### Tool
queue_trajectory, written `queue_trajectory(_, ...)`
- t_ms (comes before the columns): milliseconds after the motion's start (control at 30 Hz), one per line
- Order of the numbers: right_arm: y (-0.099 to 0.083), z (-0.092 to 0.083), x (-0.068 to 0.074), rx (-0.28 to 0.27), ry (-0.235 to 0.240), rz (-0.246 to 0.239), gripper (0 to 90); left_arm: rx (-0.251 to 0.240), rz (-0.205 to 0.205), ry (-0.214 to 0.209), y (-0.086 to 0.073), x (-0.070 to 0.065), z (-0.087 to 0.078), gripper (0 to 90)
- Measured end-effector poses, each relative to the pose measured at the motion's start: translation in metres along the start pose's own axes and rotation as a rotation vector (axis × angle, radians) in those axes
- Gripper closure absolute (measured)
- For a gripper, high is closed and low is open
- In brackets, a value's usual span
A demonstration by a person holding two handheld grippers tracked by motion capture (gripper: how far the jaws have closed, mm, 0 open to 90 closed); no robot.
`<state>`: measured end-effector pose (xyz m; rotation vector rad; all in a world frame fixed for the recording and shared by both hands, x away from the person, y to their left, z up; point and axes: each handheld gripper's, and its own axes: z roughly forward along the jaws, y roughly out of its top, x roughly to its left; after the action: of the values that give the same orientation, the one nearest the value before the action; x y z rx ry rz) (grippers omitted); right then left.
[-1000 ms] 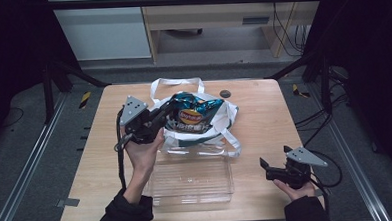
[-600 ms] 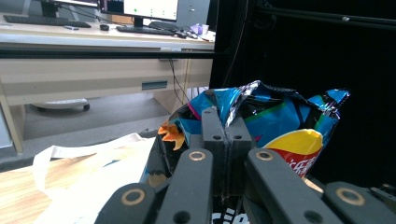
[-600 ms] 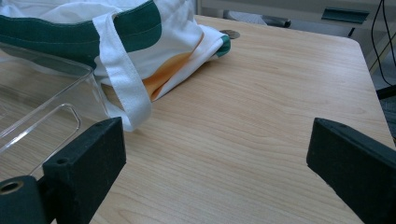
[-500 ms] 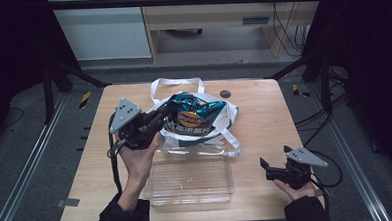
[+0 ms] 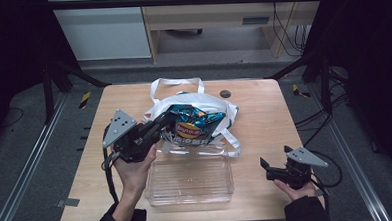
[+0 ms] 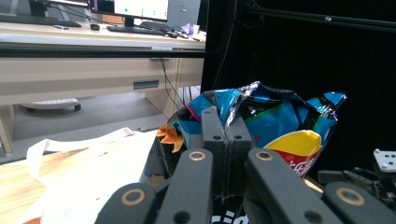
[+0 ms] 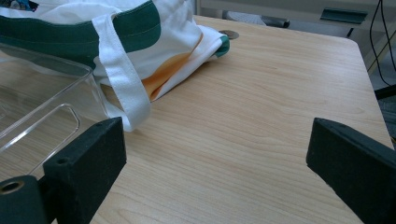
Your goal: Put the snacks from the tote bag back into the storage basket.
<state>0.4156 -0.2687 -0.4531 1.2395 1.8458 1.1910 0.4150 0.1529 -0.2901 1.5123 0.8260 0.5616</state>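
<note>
Wooden worktop [image 5: 264, 117] in dark-curtained room, desk behind. White tote bag [image 5: 219, 112] lies at worktop centre, handles spread toward far edge. Blue chip packet [image 5: 192, 123] sits in bag mouth, half out, long axis running left-right across worktop, crimped end toward left tongs [image 5: 159, 126]. Left tongs clenched on that crimped end [image 6: 233, 105]. Clear plastic bin [image 5: 189, 178] just in front of bag, empty. Right tongs [image 5: 266, 168] right of bin, well apart from bag, jaws spread wide, gripping nothing.

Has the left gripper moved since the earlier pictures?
Yes. The left gripper, shut on the blue crinkly chip bag, has drifted left, off the clear plastic bin.
</note>
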Motion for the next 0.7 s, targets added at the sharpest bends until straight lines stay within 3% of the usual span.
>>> queue_trajectory(700,0.0,-0.001,0.0,0.0,-0.001,0.001,5.3,0.028,0.006,-0.006,-0.019,-0.008,-0.022,90.0)
